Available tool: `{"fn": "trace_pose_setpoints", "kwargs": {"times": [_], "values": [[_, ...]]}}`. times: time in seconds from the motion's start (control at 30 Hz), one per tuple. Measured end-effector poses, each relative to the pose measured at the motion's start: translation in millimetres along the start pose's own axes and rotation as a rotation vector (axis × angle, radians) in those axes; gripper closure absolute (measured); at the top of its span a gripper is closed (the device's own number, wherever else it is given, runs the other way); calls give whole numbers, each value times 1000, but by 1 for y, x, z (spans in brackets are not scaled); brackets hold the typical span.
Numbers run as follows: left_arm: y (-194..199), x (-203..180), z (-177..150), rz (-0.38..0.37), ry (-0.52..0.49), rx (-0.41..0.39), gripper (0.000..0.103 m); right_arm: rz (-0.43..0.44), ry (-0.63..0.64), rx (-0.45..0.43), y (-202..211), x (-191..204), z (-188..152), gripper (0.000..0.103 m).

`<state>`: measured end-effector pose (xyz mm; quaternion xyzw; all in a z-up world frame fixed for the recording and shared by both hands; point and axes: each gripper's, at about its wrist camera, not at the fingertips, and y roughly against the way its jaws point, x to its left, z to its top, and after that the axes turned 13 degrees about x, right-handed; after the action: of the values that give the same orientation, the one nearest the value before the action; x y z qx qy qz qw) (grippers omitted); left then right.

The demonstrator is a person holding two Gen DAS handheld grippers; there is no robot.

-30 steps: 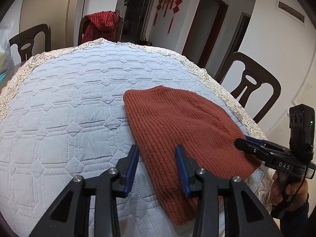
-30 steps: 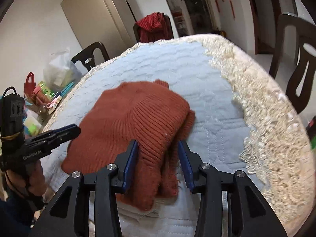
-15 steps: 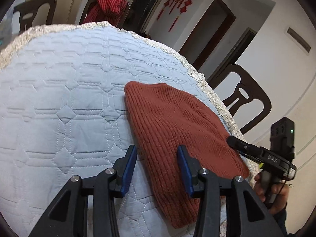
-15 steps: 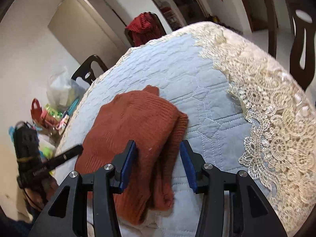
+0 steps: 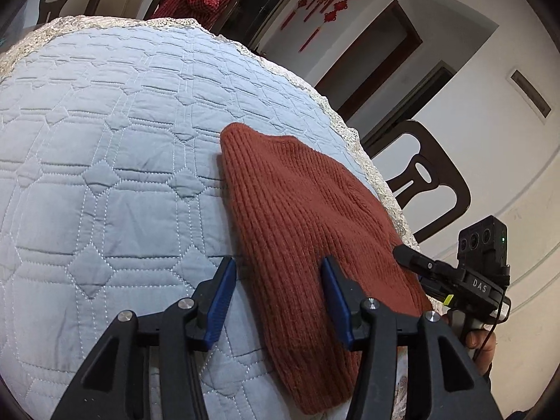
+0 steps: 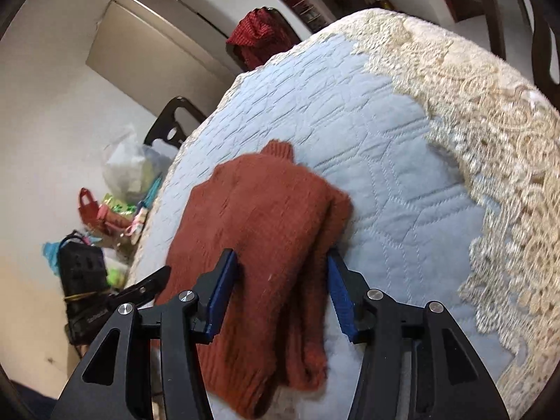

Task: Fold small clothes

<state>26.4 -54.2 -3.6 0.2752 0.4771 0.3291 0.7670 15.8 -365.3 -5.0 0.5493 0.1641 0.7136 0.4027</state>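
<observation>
Right gripper [image 6: 281,294] jaws just opening over blurred sweater [image 6: 266,231]; hem cut off.

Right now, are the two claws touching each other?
Apart. The left wrist view shows bare red sweater between the left claw and the tip of the right claw. Both have just been opening their jaws, with sweater between each pair.

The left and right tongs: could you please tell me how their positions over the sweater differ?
The left tongs straddle the rust sweater's flat single edge; the right tongs straddle its thicker, bunched, doubled side. Beside the left lies bare quilt; beside the right, lace trim. Both have just been opening, unclamped.
</observation>
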Motion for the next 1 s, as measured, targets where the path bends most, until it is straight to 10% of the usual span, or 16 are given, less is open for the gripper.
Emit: {"fn": "trace_pose_setpoints", "kwargs": {"times": [0.4, 1.0], "values": [[0, -17, 9, 53, -49, -11, 68, 21, -21, -12, -4, -3, 8, 77], [51, -23, 23, 161, -123, -100, 71, 73, 94, -54, 1, 55, 21, 80]]}}
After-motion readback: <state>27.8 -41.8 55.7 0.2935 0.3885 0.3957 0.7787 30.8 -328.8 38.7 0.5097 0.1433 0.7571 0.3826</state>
